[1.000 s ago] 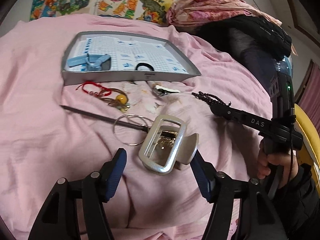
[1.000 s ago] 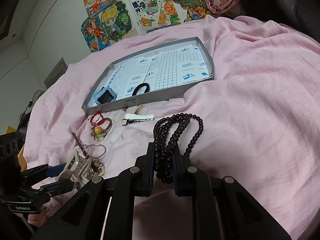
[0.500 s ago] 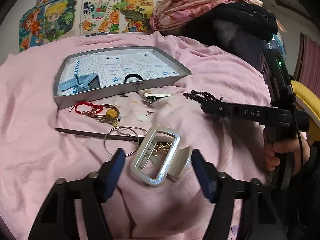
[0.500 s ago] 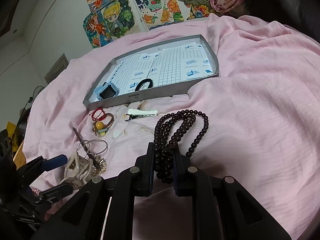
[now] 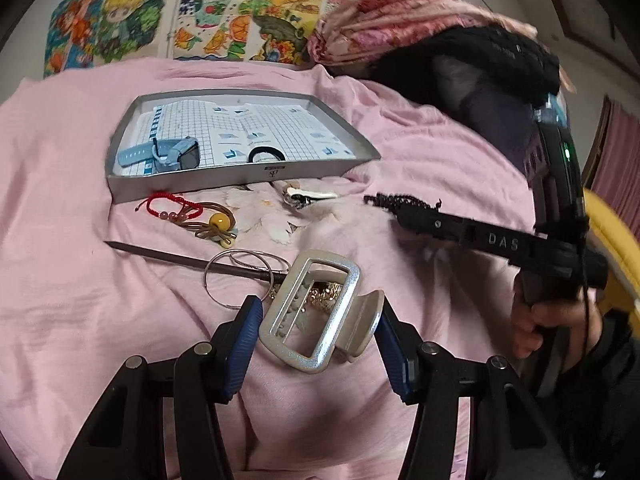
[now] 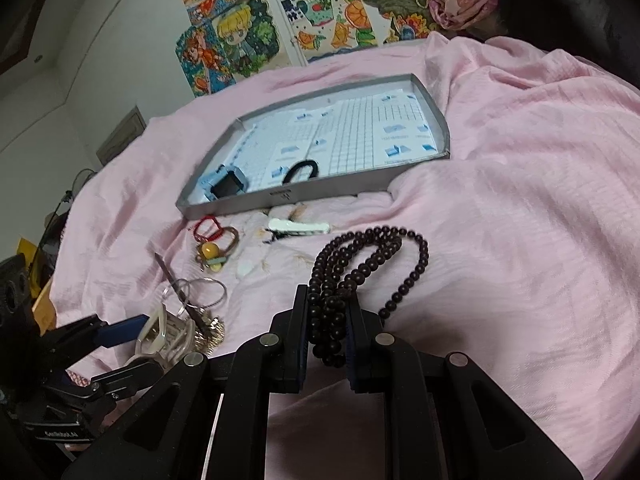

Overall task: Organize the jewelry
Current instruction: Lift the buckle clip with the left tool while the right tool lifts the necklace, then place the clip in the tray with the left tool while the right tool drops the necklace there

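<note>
Inside the gray tray on the pink bedspread only a blue watch and a black hair tie lie, so most sorting seems left. Just outside it, the right gripper pinches a dark bead necklace near the tray, while the left gripper, fingers spread, straddles a silver hair claw. Beyond these, a red bracelet, an amber-bead cord, thin bangles, a white hair clip and a dark hair stick wait on the cloth.
</note>
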`<action>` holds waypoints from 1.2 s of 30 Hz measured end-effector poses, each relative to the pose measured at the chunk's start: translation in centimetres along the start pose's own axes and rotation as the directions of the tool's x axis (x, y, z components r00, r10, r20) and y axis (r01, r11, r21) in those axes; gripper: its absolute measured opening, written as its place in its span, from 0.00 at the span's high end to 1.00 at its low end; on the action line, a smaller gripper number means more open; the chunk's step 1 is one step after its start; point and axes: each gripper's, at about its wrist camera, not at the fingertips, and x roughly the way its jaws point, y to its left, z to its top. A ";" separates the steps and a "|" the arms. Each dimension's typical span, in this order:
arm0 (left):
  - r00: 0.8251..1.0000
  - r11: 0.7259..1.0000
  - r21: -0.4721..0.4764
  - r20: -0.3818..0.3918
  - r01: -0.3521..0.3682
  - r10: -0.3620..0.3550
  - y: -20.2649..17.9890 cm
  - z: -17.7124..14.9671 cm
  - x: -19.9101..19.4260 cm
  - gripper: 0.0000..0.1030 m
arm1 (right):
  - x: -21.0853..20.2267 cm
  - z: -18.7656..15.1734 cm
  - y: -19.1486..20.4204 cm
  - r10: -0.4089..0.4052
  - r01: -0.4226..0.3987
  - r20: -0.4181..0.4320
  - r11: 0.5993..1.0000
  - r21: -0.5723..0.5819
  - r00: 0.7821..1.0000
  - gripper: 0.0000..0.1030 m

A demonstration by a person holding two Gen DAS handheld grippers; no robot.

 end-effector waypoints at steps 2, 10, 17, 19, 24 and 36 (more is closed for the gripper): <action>1.000 1.000 -0.018 0.009 0.007 -0.007 0.1 0.0 -0.1 0.48 | -0.3 0.1 0.1 0.010 -0.010 0.020 1.000 -0.005 1.000 0.87; 0.995 0.999 -0.044 0.102 0.012 -0.008 0.4 3.6 -0.9 0.48 | -1.8 1.2 0.7 0.015 -0.010 0.131 0.999 -0.035 0.991 0.87; 0.985 0.991 -0.136 0.165 -0.023 0.045 3.2 10.1 1.3 0.48 | -2.0 6.1 0.8 0.042 -0.037 0.284 0.999 -0.022 0.958 0.88; 0.985 0.988 -0.153 0.162 -0.031 0.056 4.2 11.8 2.6 0.48 | -1.3 7.9 1.0 0.051 -0.048 0.315 0.999 -0.018 0.948 0.88; 0.989 0.979 -0.189 0.111 -0.075 0.098 6.7 15.3 7.4 0.48 | 2.4 11.5 0.9 0.054 -0.056 0.332 0.998 -0.006 0.942 0.88; 0.988 0.976 -0.153 -0.045 -0.154 0.148 7.9 16.6 14.4 0.48 | 10.5 11.9 -3.5 -0.011 -0.010 0.119 0.986 0.169 0.993 0.87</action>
